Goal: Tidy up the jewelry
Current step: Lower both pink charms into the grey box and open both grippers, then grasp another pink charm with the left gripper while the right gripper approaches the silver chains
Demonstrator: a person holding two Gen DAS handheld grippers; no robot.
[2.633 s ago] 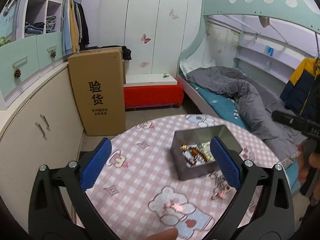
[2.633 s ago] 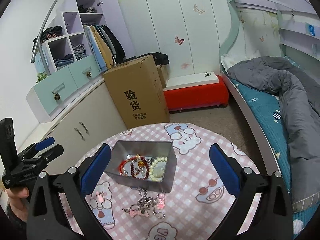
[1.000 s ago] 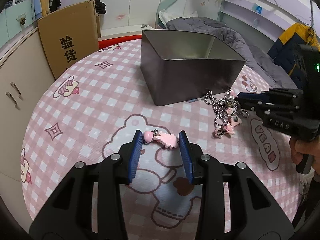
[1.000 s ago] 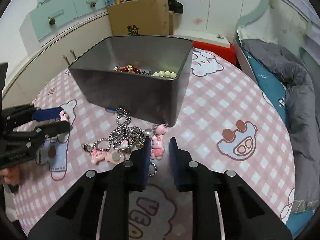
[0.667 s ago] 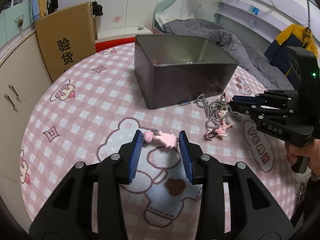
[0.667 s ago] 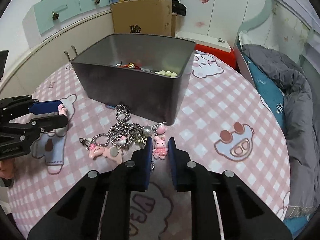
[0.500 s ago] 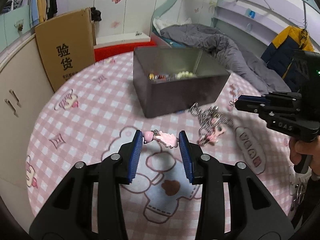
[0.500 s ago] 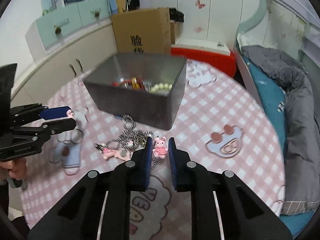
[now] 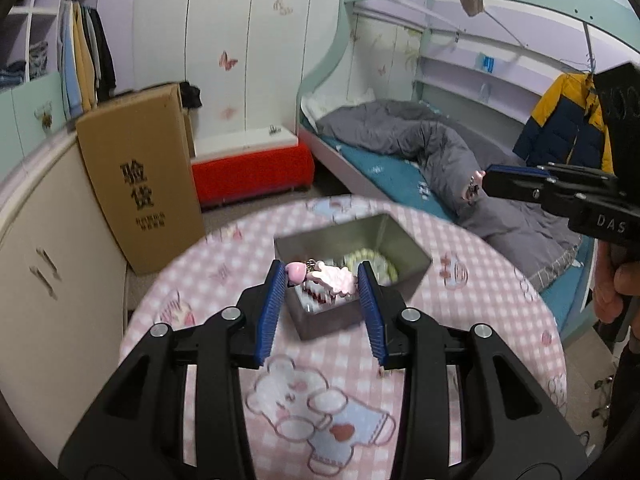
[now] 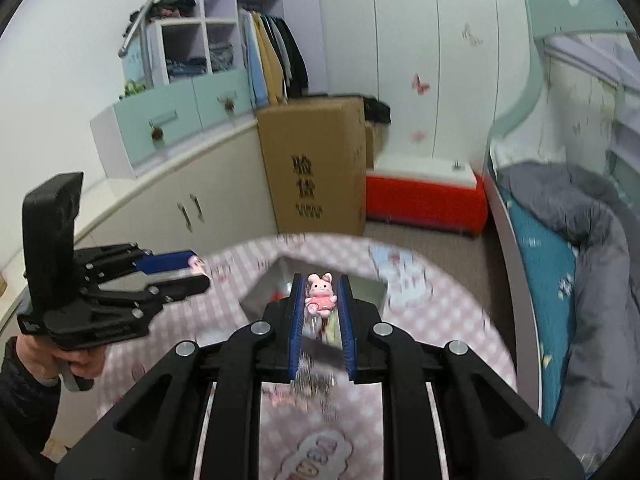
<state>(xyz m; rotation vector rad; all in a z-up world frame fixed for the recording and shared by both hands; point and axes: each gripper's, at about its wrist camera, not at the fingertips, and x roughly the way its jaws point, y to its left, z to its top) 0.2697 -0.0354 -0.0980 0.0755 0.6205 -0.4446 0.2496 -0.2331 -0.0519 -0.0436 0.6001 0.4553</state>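
Above the round pink checked tabletop (image 9: 460, 276), both hands are raised with something caught in each tool. That tabletop fills the floor gap between the cream cupboards (image 9: 48, 280) on one side and the bed (image 9: 400, 160) on the other, with a tall cardboard box (image 9: 140, 176) standing just past its far edge. A grey metal tin (image 9: 416, 258) sits toward the far half, well inside the rim, with bare cloth all round it and beads lying inside. The left gripper (image 9: 322, 278) hangs over the tin's near wall, its fingers closed on a pink hair clip (image 9: 332, 276) stretched crosswise between the blue pads. The right gripper (image 10: 320, 294) hovers over the near side too, fingers pinching a small pink bunny charm (image 10: 320, 294); a blurred silver chain (image 10: 316, 376) dangles below it, clear of the cloth.
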